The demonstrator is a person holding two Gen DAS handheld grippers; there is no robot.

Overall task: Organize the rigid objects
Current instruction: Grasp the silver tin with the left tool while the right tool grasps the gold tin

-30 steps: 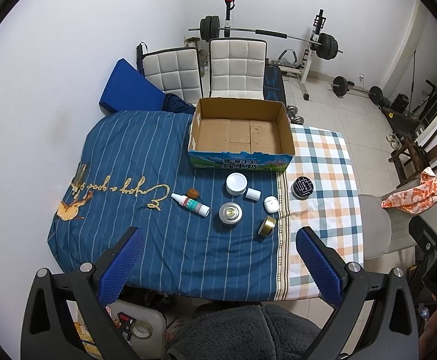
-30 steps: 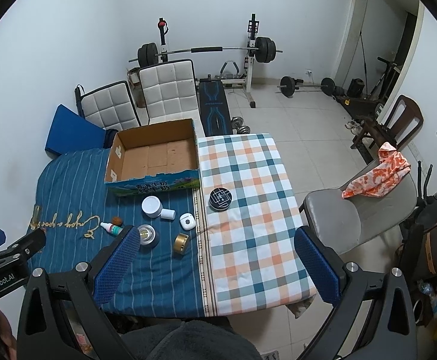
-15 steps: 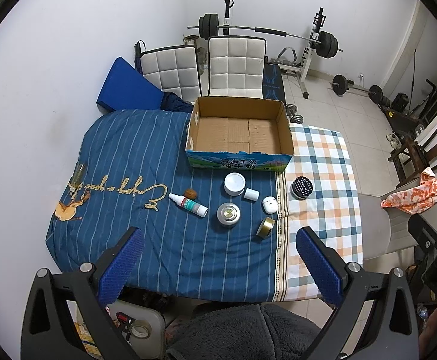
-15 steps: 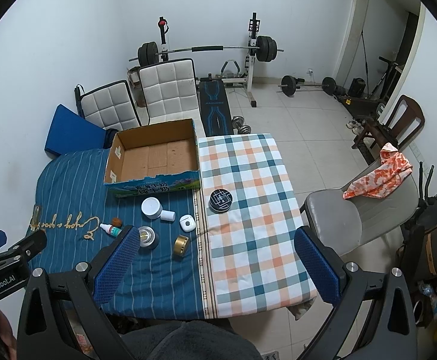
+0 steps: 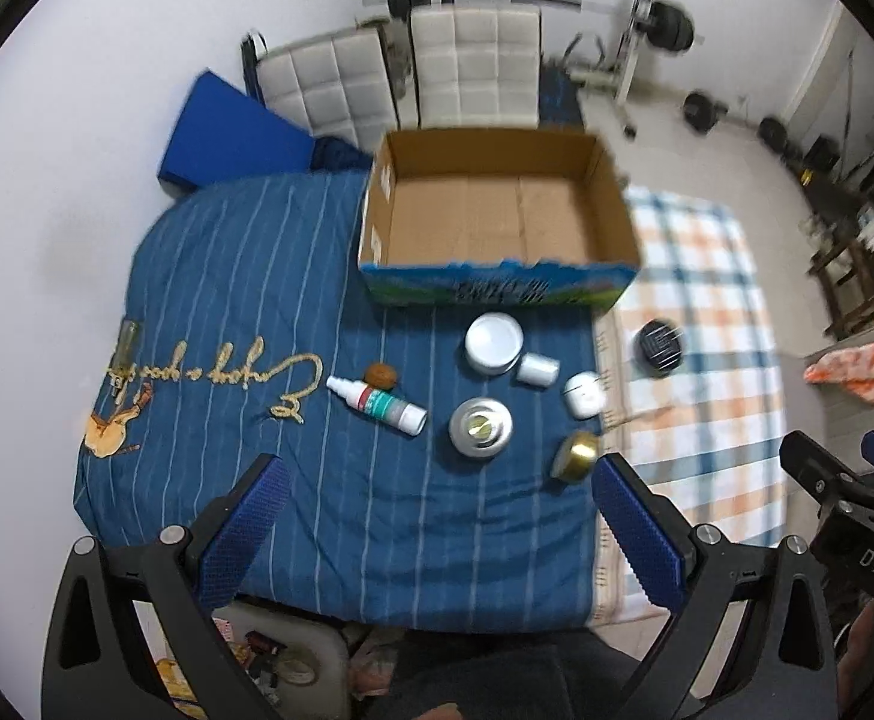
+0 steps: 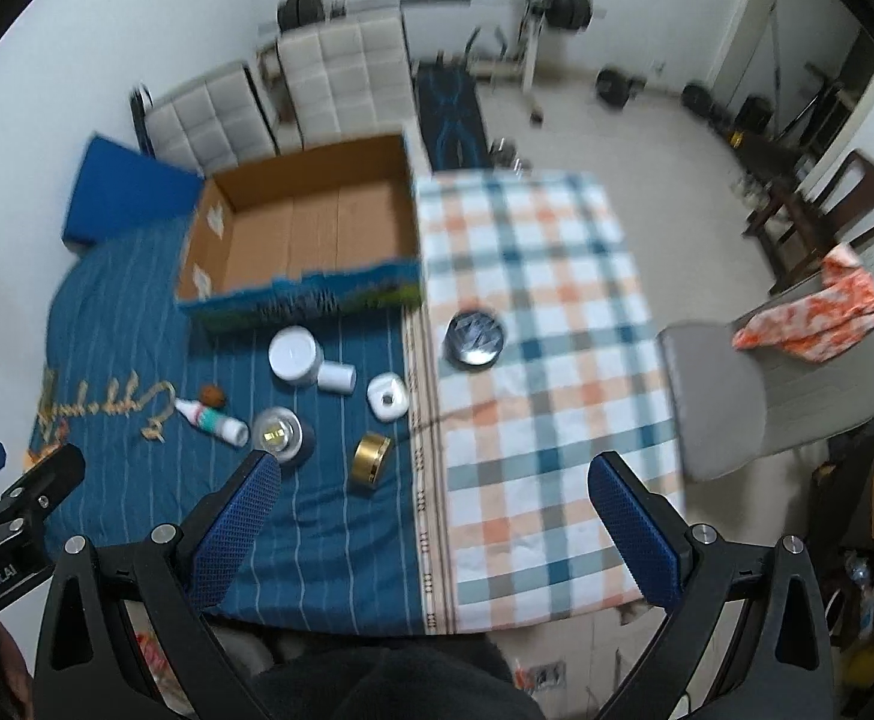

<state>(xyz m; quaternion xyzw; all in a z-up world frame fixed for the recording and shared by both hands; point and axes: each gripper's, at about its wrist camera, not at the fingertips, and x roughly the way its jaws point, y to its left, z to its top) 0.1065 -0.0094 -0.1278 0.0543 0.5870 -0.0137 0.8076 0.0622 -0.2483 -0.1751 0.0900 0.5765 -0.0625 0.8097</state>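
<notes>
Both grippers, left (image 5: 437,516) and right (image 6: 434,507), now nearer the table (image 5: 377,540), jaws wide apart, empty.

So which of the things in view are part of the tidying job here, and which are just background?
Job items:
cardboard box, empty
white jar
small white cylinder
white case
silver tin
gold tin
spray bottle
brown nut-like thing
black round tin

Background:
two white chairs
weight bench
barbell rack
grey chair with orange cloth
</notes>
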